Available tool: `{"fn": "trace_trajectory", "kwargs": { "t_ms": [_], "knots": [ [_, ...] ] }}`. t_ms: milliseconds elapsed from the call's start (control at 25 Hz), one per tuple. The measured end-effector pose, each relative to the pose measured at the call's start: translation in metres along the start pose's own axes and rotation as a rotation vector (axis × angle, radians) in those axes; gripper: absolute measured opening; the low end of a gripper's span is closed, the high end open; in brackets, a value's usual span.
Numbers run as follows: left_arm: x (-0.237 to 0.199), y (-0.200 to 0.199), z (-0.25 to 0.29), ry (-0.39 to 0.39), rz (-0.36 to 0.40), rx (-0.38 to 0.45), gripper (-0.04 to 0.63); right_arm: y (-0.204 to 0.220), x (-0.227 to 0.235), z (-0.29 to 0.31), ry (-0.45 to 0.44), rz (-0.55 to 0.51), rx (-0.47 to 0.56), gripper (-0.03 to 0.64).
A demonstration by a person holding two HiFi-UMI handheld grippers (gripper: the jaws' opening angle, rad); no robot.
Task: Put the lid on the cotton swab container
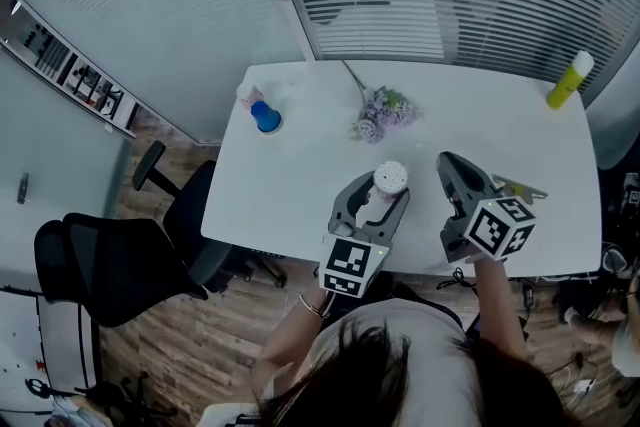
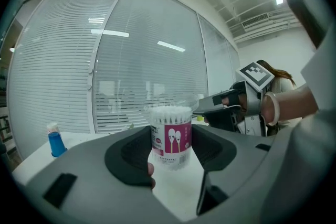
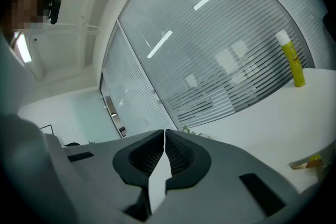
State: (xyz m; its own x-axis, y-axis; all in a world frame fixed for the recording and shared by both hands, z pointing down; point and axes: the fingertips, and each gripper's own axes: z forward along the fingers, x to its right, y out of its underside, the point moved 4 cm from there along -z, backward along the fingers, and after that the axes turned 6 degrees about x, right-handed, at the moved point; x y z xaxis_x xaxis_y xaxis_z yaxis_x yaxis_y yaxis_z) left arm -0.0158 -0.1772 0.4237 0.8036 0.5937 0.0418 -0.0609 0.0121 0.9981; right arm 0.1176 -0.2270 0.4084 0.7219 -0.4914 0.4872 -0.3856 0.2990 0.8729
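The cotton swab container [image 1: 390, 179], a clear tub with a pink label and full of white swabs, stands on the white table [image 1: 300, 175] near its front edge. My left gripper [image 1: 383, 188] is shut on it, one pad on each side of the label [image 2: 171, 138]. In the left gripper view a faint clear lid [image 2: 181, 103] seems to cap the swab tips; I cannot tell how it sits. My right gripper [image 1: 447, 159] is just right of the container, shut, with nothing visible between its jaws [image 3: 164, 137]. Its tip [image 2: 210, 107] is level with the container's top.
A blue bottle [image 1: 265, 117] stands at the back left, and a sprig of lilac flowers [image 1: 381, 111] lies behind the container. A yellow bottle [image 1: 567, 81] is at the back right corner. A small gold clip [image 1: 521, 187] lies by the right gripper. An office chair [image 1: 120, 260] is left of the table.
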Motion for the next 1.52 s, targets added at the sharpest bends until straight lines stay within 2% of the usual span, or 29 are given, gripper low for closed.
{"fn": "trace_trajectory", "kwargs": {
  "t_ms": [560, 1040, 1520],
  "knots": [
    [-0.002, 0.006, 0.000, 0.091, 0.025, -0.035, 0.250, -0.020, -0.021, 0.007, -0.059, 0.034, 0.075, 0.035],
    [-0.004, 0.010, 0.006, 0.117, 0.027, -0.051, 0.250, -0.020, -0.049, 0.022, -0.174, 0.002, 0.020, 0.035],
    [-0.006, 0.011, 0.014, 0.123, 0.037, -0.059, 0.250, -0.013, -0.061, 0.032, -0.227, -0.011, -0.041, 0.037]
  ]
}}
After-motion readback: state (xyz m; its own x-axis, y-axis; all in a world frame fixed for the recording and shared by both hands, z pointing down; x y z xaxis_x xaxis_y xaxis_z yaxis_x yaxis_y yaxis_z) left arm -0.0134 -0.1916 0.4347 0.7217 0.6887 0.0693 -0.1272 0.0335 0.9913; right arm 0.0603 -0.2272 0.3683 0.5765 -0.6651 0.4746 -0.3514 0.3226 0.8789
